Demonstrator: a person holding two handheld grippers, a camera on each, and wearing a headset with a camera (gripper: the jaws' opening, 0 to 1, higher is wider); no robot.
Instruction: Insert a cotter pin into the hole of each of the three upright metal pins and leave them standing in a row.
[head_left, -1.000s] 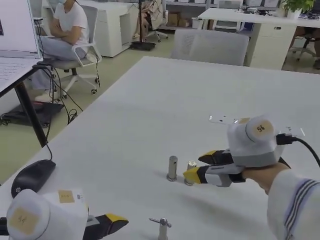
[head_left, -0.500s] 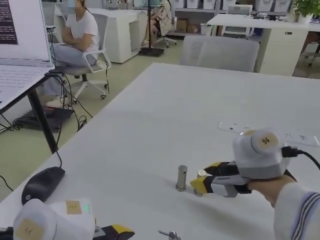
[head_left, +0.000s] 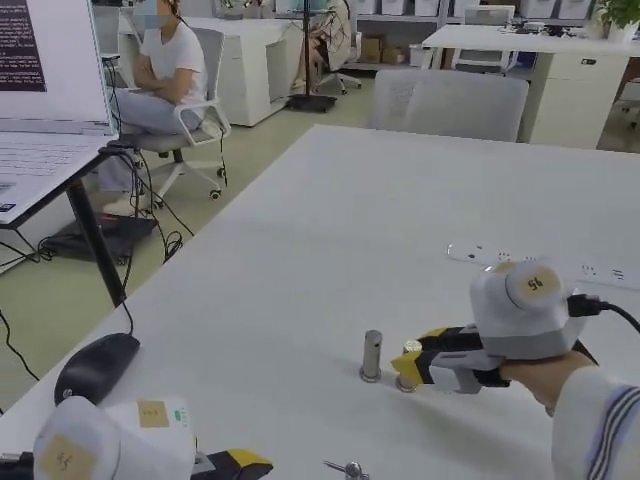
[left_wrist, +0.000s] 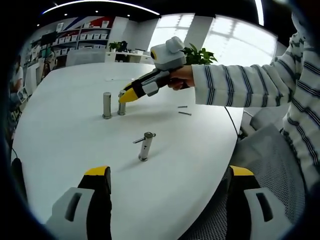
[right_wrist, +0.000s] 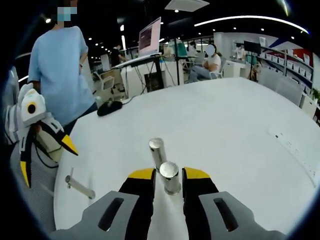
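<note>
- The right hand-held gripper (head_left: 412, 360) is pressed onto the held pin (head_left: 409, 349), one yellow-tipped jaw on each side. The pin is upright, low on the white tabletop (head_left: 330, 220) at about 5 o'clock in the head view, and its foot appears to rest on the surface.
- The bare pin (head_left: 372, 355) stands upright just beside the held pin, at its 9 o'clock, clear of the jaws.
- The third pin (left_wrist: 145, 146) stands well apart from those two, towards 7 o'clock from them in the head view. A cotter pin (left_wrist: 137, 141) runs crosswise through its top.
- The left hand-held gripper (left_wrist: 169, 172) has its jaws spread wide with nothing between them. It sits at the tabletop's near edge, at 7 o'clock in the head view.
- Two thin metal slivers (left_wrist: 184, 113) lie loose beyond the right hand; they are too small to identify.
- A mouse (head_left: 95, 365) lies at 9 o'clock, and a power strip (head_left: 540, 265) at 1 o'clock of the right hand-held gripper.
</note>
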